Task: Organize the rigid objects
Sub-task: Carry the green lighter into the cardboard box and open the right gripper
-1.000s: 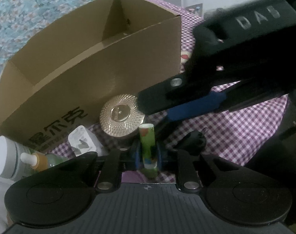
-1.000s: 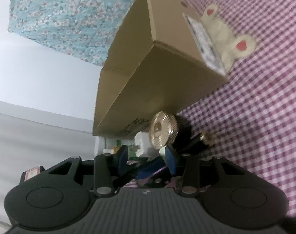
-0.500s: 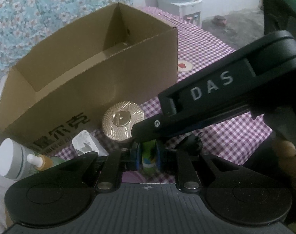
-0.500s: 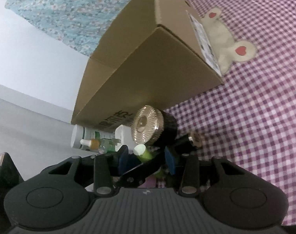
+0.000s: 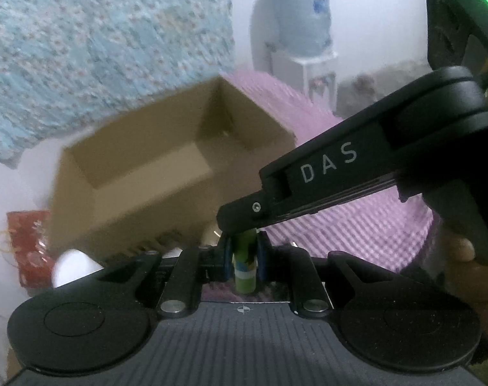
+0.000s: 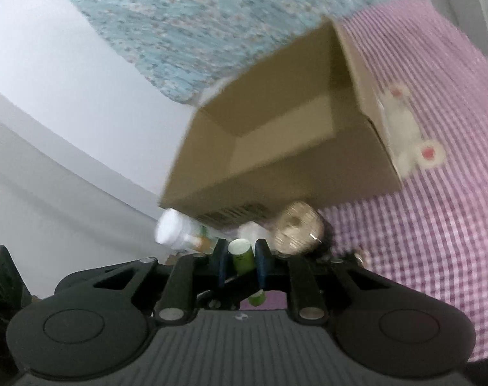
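One green tube (image 5: pixel 244 267) sits pinched by both grippers at once: the left gripper (image 5: pixel 243 259) clamps its lower body, and the right gripper (image 6: pixel 240 262), angled in from the right, has just closed its jaws on the capped end. Beyond lie one white bottle (image 6: pixel 173 231), one gold-lidded jar (image 6: pixel 297 231) and one open cardboard box (image 6: pixel 276 148) on the checked cloth (image 6: pixel 437 225).

Cardboard box (image 6: pixel 295 173) on checked cloth (image 6: pixel 437 225)

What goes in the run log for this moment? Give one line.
stage: both grip | left gripper: shut on small green tube | right gripper: jaws just closed on tube's top | open brown cardboard box: behind, nothing seen inside
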Demonstrator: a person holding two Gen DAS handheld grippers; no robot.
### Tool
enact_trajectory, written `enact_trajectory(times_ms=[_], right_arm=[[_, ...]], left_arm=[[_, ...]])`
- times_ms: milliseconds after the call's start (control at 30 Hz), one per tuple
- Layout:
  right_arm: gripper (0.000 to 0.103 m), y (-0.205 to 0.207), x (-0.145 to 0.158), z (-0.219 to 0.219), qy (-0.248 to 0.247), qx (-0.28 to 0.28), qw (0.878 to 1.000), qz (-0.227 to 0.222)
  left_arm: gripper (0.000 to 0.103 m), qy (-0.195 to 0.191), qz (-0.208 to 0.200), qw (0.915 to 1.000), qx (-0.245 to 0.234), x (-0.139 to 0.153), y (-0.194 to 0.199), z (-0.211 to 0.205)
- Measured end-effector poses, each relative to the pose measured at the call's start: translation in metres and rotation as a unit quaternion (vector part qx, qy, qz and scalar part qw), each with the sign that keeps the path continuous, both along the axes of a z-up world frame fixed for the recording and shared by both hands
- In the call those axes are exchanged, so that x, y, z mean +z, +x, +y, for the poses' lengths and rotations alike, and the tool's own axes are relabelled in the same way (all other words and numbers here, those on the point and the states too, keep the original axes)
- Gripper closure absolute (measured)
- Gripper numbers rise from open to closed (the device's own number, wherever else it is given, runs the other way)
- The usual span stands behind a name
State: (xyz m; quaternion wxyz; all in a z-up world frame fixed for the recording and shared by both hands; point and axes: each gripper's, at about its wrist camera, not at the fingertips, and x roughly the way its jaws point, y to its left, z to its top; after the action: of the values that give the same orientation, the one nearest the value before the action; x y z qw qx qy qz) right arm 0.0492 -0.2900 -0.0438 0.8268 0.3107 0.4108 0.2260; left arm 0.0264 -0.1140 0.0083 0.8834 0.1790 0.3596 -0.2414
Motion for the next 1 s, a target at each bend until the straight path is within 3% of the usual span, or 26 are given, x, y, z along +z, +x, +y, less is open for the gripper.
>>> enact_trajectory(times_ms=[233, 400, 667, 833, 1000], right_arm=[[0.083, 0.041, 0.063, 0.033, -0.006, 0.045, 0.997, -0.058], [0.083, 0.105, 0.08, 0.067, -0.006, 0.079, 0.996, -0.044], [0.083, 0.205, 0.036, 0.116, -0.01, 0.113, 0.991, 0.07], [0.083, 0.242, -0.003, 0.137, -0.013, 0.123, 0.984, 0.13], [0.083, 0.259, -0.033, 0.144, -0.016, 0.117, 0.981, 0.155]], left_arm=[[0.088, 0.001, -0.043, 0.9979, 0.048, 0.053, 0.033, 0.022], [0.088, -0.011, -0.006, 0.9962, 0.086, 0.055, 0.09, 0.041], [0.087, -0.017, 0.111, 0.9815, 0.155, 0.016, 0.176, 0.073], [0.08, 0.005, 0.133, 0.9725, 0.191, -0.003, 0.193, 0.083], [0.07, 0.001, 0.123, 0.9713, 0.203, 0.006, 0.187, 0.094]])
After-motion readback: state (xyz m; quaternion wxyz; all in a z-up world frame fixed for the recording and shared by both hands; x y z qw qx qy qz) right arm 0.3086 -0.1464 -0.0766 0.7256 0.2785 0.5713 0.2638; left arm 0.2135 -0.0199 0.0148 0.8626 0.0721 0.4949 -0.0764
